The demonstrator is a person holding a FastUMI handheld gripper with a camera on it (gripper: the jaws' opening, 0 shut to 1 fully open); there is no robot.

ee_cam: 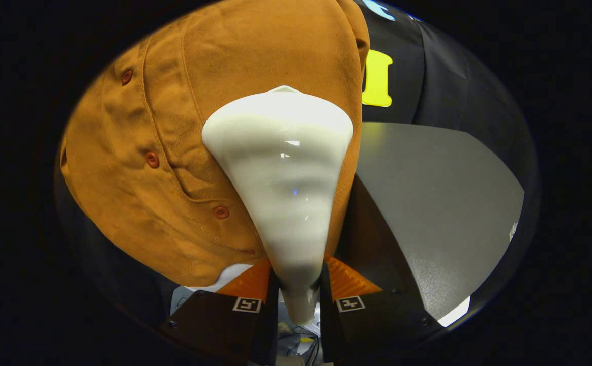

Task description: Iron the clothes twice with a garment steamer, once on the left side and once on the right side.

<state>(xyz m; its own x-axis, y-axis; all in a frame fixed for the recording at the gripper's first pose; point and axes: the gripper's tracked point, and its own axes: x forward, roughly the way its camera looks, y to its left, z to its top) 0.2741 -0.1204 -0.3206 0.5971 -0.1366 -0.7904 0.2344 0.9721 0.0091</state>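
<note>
Steamer [280,168] sits between the fingers, narrow neck clamped at the tips, body flaring wide ahead into a broad glossy cream head. Gripper [298,284] is closed on that neck: both fingers [247,282] press against it, one each side, no gap visible. Head's far edge lies against the shirt [174,127], a tan-brown garment that hangs just beyond the fingers and spreads mostly to the left of the steamer. Contact looks flush along the top rim of the head, but cannot confirm pressure. Shirt has a stitched placket running diagonally left of the steamer with three round buttons [152,159] on it, well spaced; the lowest one sits just beside the steamer's left flank. A seam runs parallel to the placket. Fabric near the lower hem bunches and folds under. A strip of shirt also shows right of the head, narrow. Something white peeks out under the hem, near the left finger; cannot tell what it is. Right of the steamer, beyond the shirt, a grey table [438,203] with a matte top, a bright patch at its near corner. Dark booth wall [443,76] behind table and shirt.
</note>
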